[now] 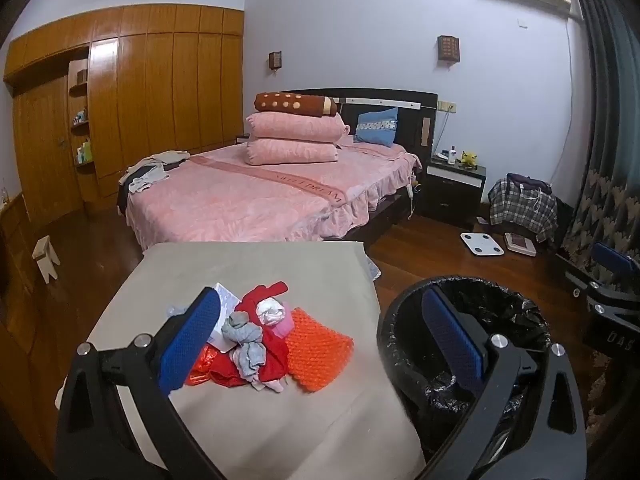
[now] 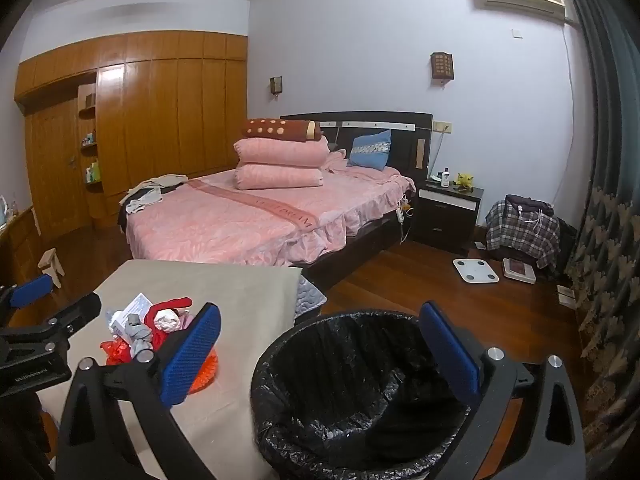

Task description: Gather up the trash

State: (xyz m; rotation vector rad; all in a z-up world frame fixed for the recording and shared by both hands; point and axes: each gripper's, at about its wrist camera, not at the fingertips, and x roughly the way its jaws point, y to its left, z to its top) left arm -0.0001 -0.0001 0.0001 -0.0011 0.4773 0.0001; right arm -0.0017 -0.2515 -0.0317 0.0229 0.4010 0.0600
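Note:
A pile of trash (image 1: 260, 340) lies on a beige-covered table (image 1: 280, 420): red plastic, a grey rag (image 1: 246, 334), crumpled white paper (image 1: 272, 310), a white box and an orange mesh pad (image 1: 318, 346). The same trash pile (image 2: 154, 332) shows in the right wrist view. A black bin with a black liner (image 2: 352, 392) stands right of the table; the bin (image 1: 472, 320) also appears in the left view. My left gripper (image 1: 320, 344) hovers wide open before the pile, holding nothing. Over the bin's near rim, my right gripper (image 2: 320, 356) is open and empty.
A bed with a pink cover (image 1: 260, 196) stands behind the table. A dark nightstand (image 1: 454, 188), a white scale (image 1: 482, 244) and a checked bundle (image 1: 524, 208) sit on the wood floor to the right. A small wooden stool (image 1: 46, 256) is at left.

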